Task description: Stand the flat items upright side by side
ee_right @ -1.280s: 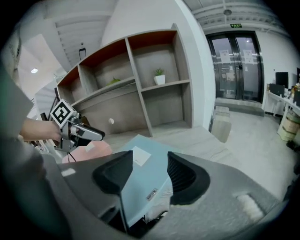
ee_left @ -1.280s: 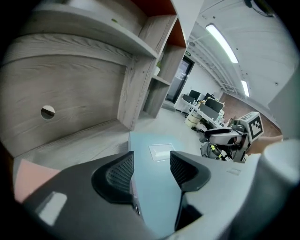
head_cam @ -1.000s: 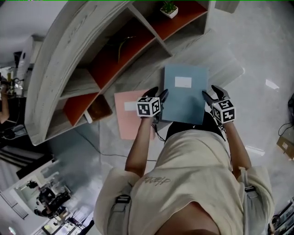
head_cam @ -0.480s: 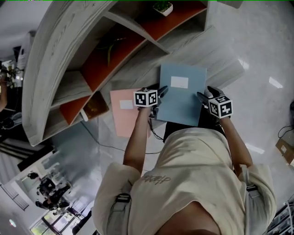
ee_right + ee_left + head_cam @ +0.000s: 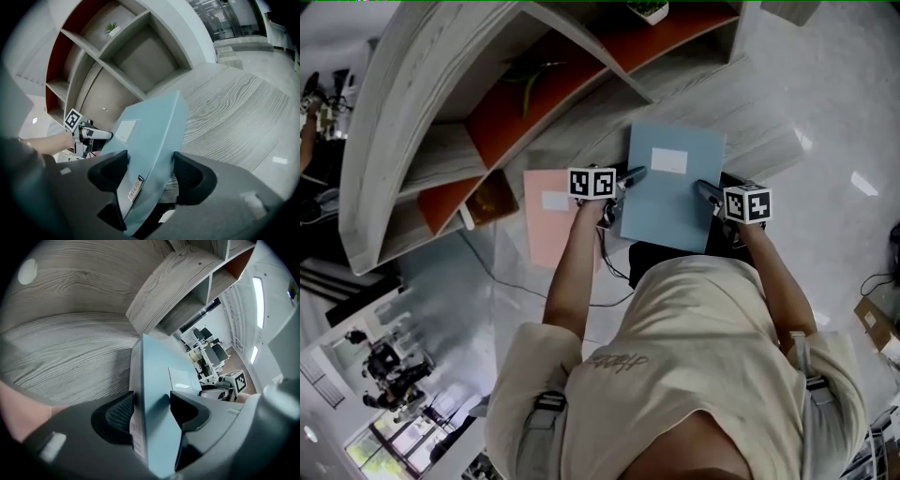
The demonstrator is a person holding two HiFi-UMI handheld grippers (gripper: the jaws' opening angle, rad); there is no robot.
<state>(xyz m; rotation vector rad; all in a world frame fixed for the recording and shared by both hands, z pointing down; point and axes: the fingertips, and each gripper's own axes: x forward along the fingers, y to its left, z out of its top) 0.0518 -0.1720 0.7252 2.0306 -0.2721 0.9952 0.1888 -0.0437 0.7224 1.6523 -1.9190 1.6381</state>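
A blue folder (image 5: 670,192) with a white label is held off the wooden base between both grippers. My left gripper (image 5: 630,176) is shut on its left edge; in the left gripper view both pads press the blue folder (image 5: 157,394) at my left gripper (image 5: 150,408). My right gripper (image 5: 705,190) is at the right edge. Its jaws are opening, and the blue folder (image 5: 150,131) still lies between them at my right gripper (image 5: 150,171), loose on the right side. A pink folder (image 5: 551,225) lies flat to the left.
A curved wooden shelf unit (image 5: 441,112) with orange back panels stands ahead and to the left. A small potted plant (image 5: 649,9) sits in an upper compartment. A thin cable (image 5: 502,281) runs across the shiny floor below the pink folder.
Both grippers and the blue folder have shifted a little farther from the person, toward the shelf. The right gripper's jaws stand wider around the folder's edge.
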